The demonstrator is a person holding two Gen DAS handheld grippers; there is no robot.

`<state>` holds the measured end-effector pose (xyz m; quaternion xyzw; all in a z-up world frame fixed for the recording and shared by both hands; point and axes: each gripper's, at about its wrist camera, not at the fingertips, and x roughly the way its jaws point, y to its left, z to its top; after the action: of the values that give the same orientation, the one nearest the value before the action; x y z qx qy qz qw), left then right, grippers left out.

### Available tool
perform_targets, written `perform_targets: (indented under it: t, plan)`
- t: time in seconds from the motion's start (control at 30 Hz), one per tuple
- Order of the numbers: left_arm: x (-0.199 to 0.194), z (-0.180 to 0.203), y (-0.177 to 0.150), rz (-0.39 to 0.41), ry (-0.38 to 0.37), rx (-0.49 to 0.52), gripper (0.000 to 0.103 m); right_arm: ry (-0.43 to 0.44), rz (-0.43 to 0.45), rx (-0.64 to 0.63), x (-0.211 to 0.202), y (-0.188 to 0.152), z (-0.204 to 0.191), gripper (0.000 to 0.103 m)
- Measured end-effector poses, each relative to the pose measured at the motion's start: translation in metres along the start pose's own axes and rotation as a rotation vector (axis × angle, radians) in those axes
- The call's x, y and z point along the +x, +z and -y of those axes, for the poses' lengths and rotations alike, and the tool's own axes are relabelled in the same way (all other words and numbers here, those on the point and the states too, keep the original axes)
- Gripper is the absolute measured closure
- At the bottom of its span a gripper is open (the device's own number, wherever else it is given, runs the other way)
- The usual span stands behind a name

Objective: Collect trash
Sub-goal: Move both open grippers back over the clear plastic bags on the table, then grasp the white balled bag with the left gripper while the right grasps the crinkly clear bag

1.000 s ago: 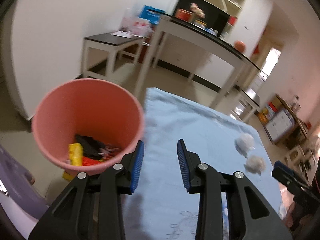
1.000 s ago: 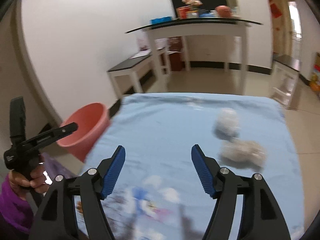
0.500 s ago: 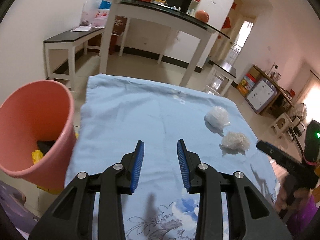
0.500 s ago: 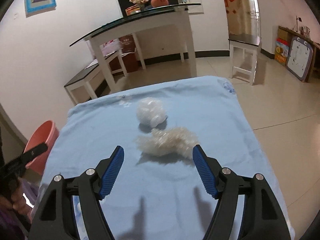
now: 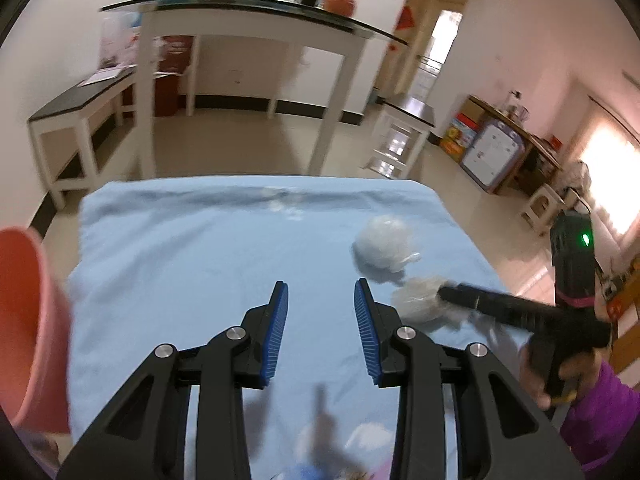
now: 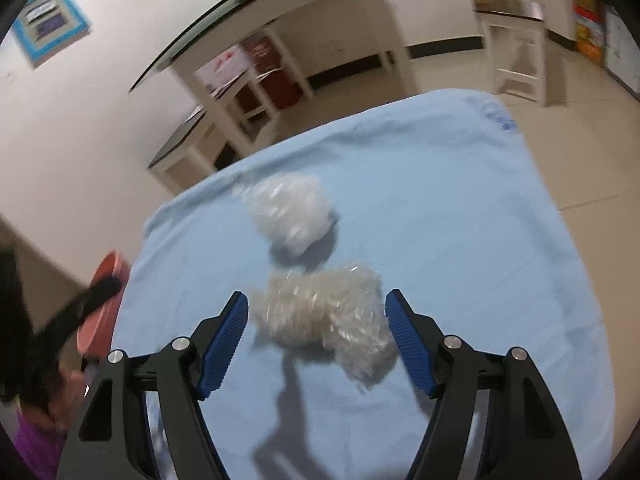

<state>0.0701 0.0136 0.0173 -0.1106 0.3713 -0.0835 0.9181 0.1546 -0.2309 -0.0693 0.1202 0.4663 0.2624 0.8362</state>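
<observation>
Two crumpled clear plastic wads lie on a light blue cloth (image 6: 460, 220). The nearer, yellowish wad (image 6: 324, 316) sits between the open fingers of my right gripper (image 6: 316, 308), not clamped. The whiter wad (image 6: 292, 212) lies just beyond it. In the left wrist view the white wad (image 5: 384, 244) and the nearer wad (image 5: 416, 304) are at the right, with the right gripper (image 5: 452, 294) reaching onto the nearer one. My left gripper (image 5: 320, 296) is open and empty over the middle of the cloth. The pink bin (image 5: 28, 320) is at the left edge.
The bin (image 6: 106, 292) stands on the floor beside the cloth's left edge. A glass-topped white table (image 5: 256, 12), a low bench (image 5: 80, 96) and a small white stool (image 5: 400, 136) stand beyond the cloth's far edge. Floor lies to the right.
My right gripper has moved forward so its open fingers now flank the nearer wad. My left gripper has swung right, away from the bin, toward the cloth's middle.
</observation>
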Motion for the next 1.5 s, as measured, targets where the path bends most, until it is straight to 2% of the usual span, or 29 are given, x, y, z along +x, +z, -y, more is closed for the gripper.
perform_targets:
  t: [0.13,0.33,0.6,0.7,0.73,0.77,0.9,1.13,1.27,1.3,1.37,1.43,1.5]
  plan:
    - [0.030,0.019,0.015,-0.033,-0.051,0.034,0.068,0.028,-0.014,-0.058,-0.005,-0.013,-0.011,0.033]
    - [0.078,0.039,0.036,-0.082,-0.099,0.047,0.068,-0.001,0.013,-0.096,-0.011,-0.021,-0.016,0.033]
    - [0.128,0.042,0.036,-0.149,-0.046,0.033,0.068,-0.006,0.017,-0.098,-0.011,-0.022,-0.012,0.033]
    - [0.137,0.038,0.034,-0.141,-0.050,0.002,0.069,-0.006,0.021,-0.097,-0.015,-0.021,-0.009,0.033]
    - [0.137,0.037,0.034,-0.134,-0.056,-0.004,0.072,-0.007,0.022,-0.096,-0.015,-0.022,-0.009,0.033]
    - [0.138,0.037,0.034,-0.127,-0.060,-0.006,0.085,-0.009,0.023,-0.095,-0.015,-0.022,-0.008,0.033]
    - [0.132,0.037,0.031,-0.116,-0.050,-0.004,0.097,-0.015,0.020,-0.095,-0.016,-0.024,-0.007,0.033]
    - [0.094,0.023,0.029,-0.059,-0.010,-0.023,0.098,-0.033,0.042,-0.137,-0.018,-0.021,-0.015,0.033]
    - [0.065,0.009,0.023,-0.037,0.018,-0.037,0.098,-0.076,0.057,-0.190,-0.016,-0.016,-0.023,0.033]
    - [0.058,0.006,0.020,-0.032,0.023,-0.044,0.098,-0.092,0.054,-0.199,-0.014,-0.015,-0.023,0.034]
    - [0.044,0.000,0.015,-0.024,0.033,-0.052,0.098,-0.125,0.035,-0.218,-0.008,-0.015,-0.025,0.043]
    - [0.029,-0.006,0.008,-0.022,0.048,-0.045,0.098,-0.134,0.011,-0.231,-0.003,-0.017,-0.028,0.057]
    - [0.016,-0.011,0.002,-0.020,0.064,-0.034,0.098,-0.145,-0.003,-0.235,0.000,-0.020,-0.031,0.061]
